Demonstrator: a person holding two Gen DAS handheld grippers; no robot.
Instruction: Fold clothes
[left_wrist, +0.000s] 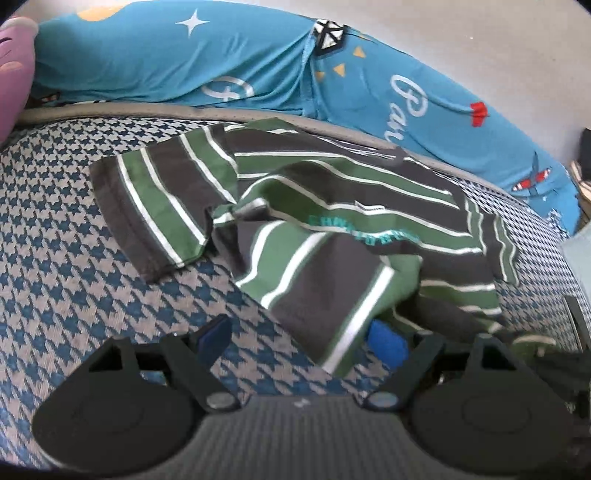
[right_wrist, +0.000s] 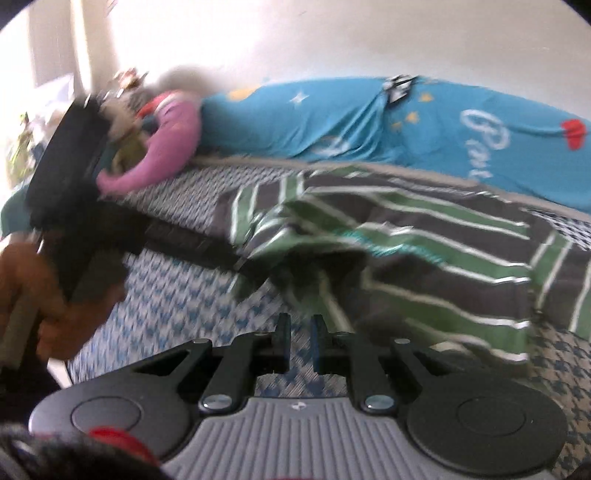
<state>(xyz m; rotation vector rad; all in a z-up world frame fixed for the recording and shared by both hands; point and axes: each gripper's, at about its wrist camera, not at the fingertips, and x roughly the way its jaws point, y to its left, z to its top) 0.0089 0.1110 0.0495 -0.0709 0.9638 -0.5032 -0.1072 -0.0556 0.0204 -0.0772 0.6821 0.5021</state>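
Blue-padded left gripper (left_wrist: 303, 343) stands wide apart with a hem of the striped shirt (left_wrist: 332, 206) draped between its fingers, seemingly letting go; right gripper (right_wrist: 300, 341) is nearly together, gripping nothing, near the shirt rumpled on the houndstooth mat (left_wrist: 74, 240)

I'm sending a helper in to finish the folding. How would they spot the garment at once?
Look at the bed with the blue houndstooth cover, in front of the long turquoise cushion. The striped shirt lies crumpled in the middle: the only garment there, with wide green and dark grey bands split by thin white lines.
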